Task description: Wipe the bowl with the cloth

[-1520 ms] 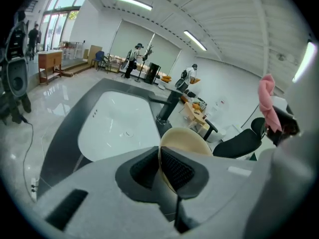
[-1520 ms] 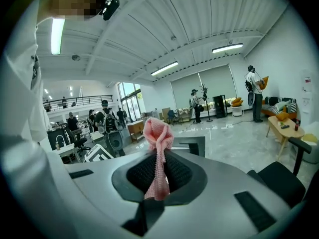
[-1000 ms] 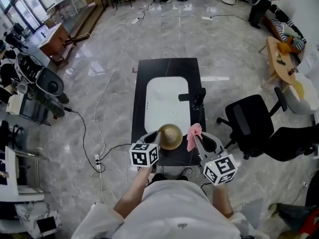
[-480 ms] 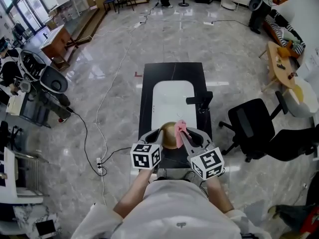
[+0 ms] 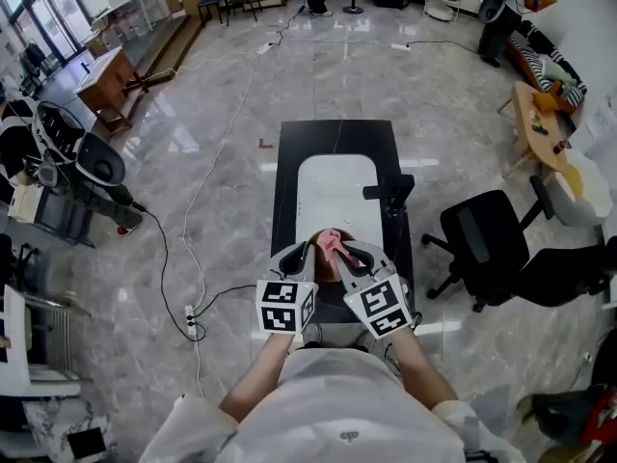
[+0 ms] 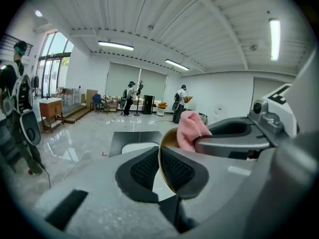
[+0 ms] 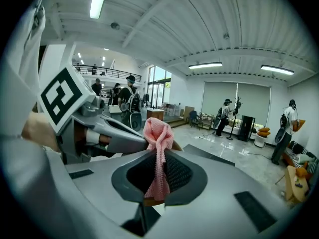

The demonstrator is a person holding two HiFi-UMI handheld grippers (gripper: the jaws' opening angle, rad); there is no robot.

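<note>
The left gripper (image 6: 159, 169) is clenched on the thin rim of the bowl (image 6: 168, 136). It holds the bowl up on edge above the near end of the table (image 5: 328, 135), and the bowl's mouth faces the right gripper (image 7: 158, 176). That gripper is clamped on the cloth (image 7: 157, 148); a soft bunch of it stands out past the tips and lies against the bowl. In the head view the cloth (image 5: 331, 242) hides most of the bowl, so it probably sits on the inner wall just under the rim, though it may touch only the edge

The step in hand is the wipe itself, and doing it well calls for these points:
- Let only the free bunch of cloth meet the bowl; hard jaw tips would scrape it and clean nothing
- Press lightly. The bowl hangs from one pinch on its rim, so a strong push far from that spot would swing it like a lever, or work it loose
- Sweep along the curve of the wall by rolling the right wrist, not by stabbing straight in
- Turn the bowl a little with the left gripper between sweeps, so a fresh stretch of wall comes to the cloth
- The cloth is gripped in a narrow fold and could slide out under drag, so make short strokes
- Stay over the table, in case the bowl slips
</note>
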